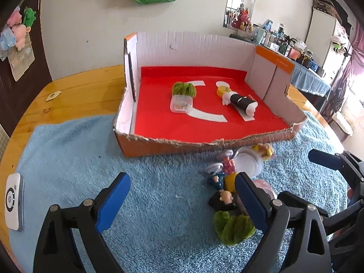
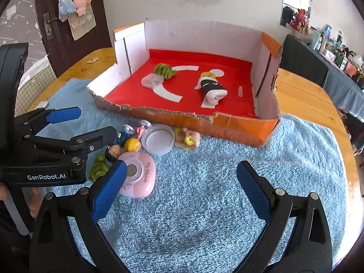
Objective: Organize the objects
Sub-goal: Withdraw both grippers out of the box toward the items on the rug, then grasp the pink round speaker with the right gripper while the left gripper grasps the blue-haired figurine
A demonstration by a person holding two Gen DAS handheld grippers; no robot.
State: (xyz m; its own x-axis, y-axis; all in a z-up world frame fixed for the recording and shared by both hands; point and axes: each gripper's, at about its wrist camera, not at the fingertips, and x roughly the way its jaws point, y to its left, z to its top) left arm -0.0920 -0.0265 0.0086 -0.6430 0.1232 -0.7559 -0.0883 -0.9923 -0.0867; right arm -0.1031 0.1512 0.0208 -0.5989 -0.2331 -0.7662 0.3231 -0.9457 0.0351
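Beside the left tongs (image 1: 182, 201), just outside, lie toys (image 1: 224, 201).

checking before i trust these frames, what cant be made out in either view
- Pink case: in the left wrist view the left gripper finger covers nearly all of it.
- Toy pile: figures overlap, and the left gripper arm hides some in the right wrist view.
- Clear box in the tray: contents too small to tell.
- Shelf clutter: small, blurred at the fisheye edge.
- Right gripper: open over bare towel.
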